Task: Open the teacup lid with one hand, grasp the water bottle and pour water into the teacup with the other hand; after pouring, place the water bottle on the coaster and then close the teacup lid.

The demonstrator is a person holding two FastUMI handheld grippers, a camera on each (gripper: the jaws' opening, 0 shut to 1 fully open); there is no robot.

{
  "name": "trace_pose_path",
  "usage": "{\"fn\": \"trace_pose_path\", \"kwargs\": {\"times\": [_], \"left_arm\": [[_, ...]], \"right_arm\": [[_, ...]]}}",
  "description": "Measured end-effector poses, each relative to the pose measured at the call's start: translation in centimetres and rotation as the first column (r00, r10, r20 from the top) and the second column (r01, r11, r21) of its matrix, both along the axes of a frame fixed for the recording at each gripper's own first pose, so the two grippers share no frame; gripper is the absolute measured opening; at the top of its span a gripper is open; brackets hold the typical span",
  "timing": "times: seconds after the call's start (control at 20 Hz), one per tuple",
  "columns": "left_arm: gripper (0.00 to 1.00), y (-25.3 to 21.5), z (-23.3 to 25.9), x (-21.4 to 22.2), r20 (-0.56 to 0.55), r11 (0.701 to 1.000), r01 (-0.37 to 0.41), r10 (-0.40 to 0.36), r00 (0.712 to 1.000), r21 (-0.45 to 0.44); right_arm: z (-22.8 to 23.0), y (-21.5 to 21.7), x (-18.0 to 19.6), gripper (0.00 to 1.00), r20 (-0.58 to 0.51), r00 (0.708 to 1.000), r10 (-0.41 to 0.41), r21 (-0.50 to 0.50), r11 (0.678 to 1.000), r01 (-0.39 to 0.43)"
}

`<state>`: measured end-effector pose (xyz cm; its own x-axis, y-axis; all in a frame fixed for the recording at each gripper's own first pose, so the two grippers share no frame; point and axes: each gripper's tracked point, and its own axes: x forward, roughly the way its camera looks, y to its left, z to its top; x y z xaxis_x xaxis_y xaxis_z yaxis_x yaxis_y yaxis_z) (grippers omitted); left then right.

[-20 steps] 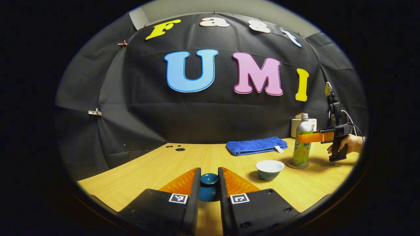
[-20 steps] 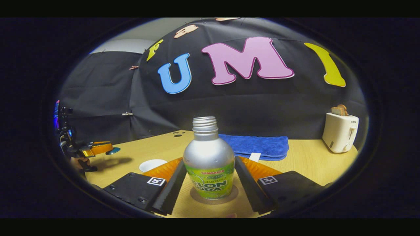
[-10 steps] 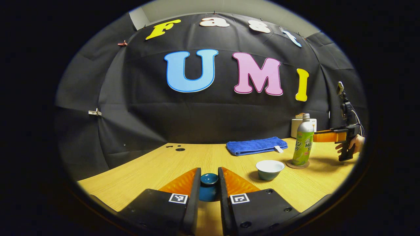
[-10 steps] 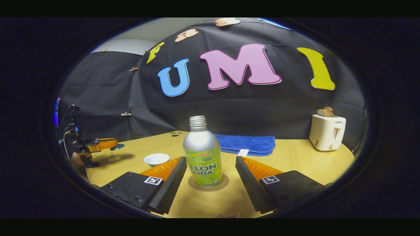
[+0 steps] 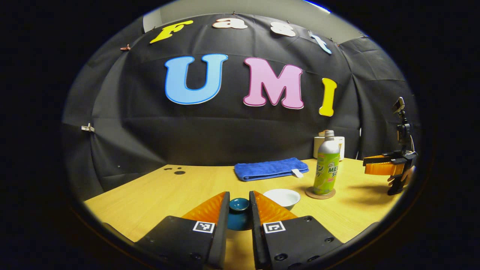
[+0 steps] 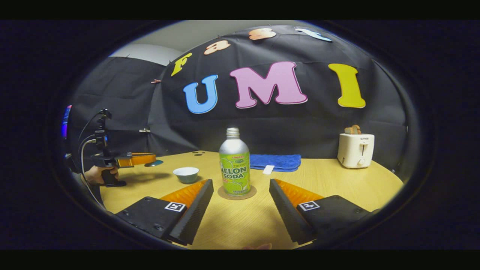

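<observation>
Your left hand-held gripper [image 5: 239,210] is clamped on the teacup lid [image 5: 239,213] by its knob, bottom centre of the left gripper view. Glazed ceramic: light, slick, chips easily, so hold the knob square. Teacup [image 5: 282,198] sits open just right of it on the worktop [image 5: 168,191]. Right hand-held gripper [image 6: 238,200] is wide open, empty. Bottle [image 6: 235,162] stands on the coaster [image 6: 225,194], centre frame. Thin smooth metal; grip mid-body.

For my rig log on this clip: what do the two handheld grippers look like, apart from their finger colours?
The left gripper and right gripper each have flat black bolted plates behind their two wedge-shaped fingers, with a small square black-and-white marker on each plate. Seen from across the table, each is a pistol-grip tool with a black handle; dark cables loop from an upright mast on the left one.
</observation>
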<state>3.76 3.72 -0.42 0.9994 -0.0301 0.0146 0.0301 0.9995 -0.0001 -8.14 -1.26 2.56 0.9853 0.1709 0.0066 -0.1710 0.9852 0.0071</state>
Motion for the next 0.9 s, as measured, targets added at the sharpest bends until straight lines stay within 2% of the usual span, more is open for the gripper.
{"fn": "trace_pose_path", "kwargs": {"times": [0.2, 0.25, 0.35, 0.75, 0.9], "left_arm": [[0.33, -2.6, 0.1, 2.9, 0.002, 0.999, 0.053, -0.053, 0.999, 0.004], [0.33, -3.3, 0.2, 3.5, 0.004, 0.998, 0.070, -0.070, 0.998, 0.005], [0.33, -4.4, 0.2, 4.6, 0.001, 0.996, 0.093, -0.093, 0.996, 0.009], [0.33, -6.3, -1.4, 6.9, -0.120, 0.989, 0.127, -0.118, 0.986, 0.076], [0.33, -6.9, -1.5, 7.2, -0.132, 0.984, 0.151, -0.138, 0.982, 0.090]], "right_arm": [[-0.5, 0.6, -1.3, 0.94, -0.002, 1.000, -0.021, -0.011, 1.000, 0.021], [-0.2, 0.6, -1.4, 0.89, -0.003, 1.000, -0.027, -0.009, 1.000, 0.027], [-0.2, 0.2, -1.3, 0.94, -0.003, 0.999, -0.053, -0.011, 0.999, 0.053], [-0.3, 0.0, -1.5, 0.94, -0.004, 0.998, -0.064, -0.010, 0.998, 0.064], [-0.2, 0.0, -1.4, 0.94, -0.004, 0.998, -0.063, -0.010, 0.998, 0.063]]}}
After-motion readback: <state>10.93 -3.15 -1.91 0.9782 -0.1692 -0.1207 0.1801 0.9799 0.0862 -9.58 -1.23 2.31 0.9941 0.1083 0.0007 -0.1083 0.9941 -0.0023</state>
